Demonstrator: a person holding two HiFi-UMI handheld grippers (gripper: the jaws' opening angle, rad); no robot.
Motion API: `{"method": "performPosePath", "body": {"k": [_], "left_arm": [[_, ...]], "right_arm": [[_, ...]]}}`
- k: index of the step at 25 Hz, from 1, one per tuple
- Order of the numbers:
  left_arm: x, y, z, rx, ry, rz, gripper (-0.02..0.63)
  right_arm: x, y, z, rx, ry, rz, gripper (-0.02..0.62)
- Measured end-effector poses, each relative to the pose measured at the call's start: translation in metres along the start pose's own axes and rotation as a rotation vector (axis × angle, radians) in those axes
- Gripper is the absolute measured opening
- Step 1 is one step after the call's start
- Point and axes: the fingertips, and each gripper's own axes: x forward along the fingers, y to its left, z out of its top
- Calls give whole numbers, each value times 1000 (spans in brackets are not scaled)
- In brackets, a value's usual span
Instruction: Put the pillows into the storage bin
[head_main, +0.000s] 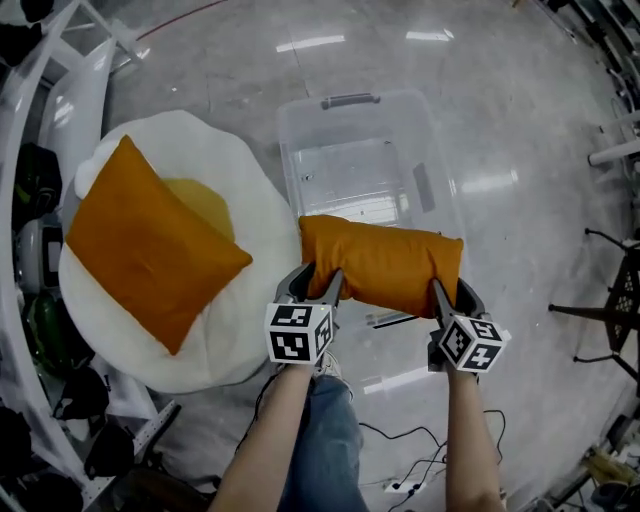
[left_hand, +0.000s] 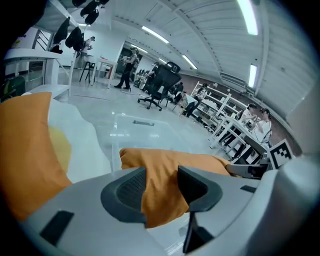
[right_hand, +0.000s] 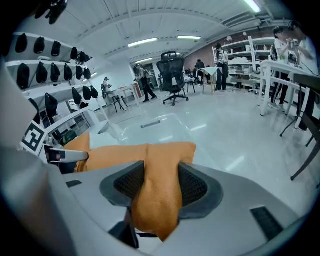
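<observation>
Your left gripper (head_main: 318, 283) and right gripper (head_main: 453, 298) each have fingers pinching an end of the orange pillow (head_main: 385, 262), held over the near edge of the storage bin (head_main: 296, 150); a second pillow (head_main: 150, 240) lies on the white cushion (head_main: 262, 215).

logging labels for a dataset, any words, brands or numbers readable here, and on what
None can be read.
The left gripper and right gripper carry only black-and-white square patterns on their cubes, no letters.
The held pillow and the storage bin show no print.
</observation>
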Motion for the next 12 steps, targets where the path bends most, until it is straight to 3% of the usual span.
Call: {"method": "performPosePath", "body": {"k": [5, 9, 12], "left_arm": [[35, -4, -15, 78, 34, -35, 206], [53, 1, -30, 118, 85, -46, 204], [52, -2, -33, 118, 93, -62, 257]], "right_arm": [[26, -31, -11, -13, -22, -21, 220], [46, -53, -17, -52, -11, -67, 261], [44, -53, -14, -24, -30, -63, 277]]}}
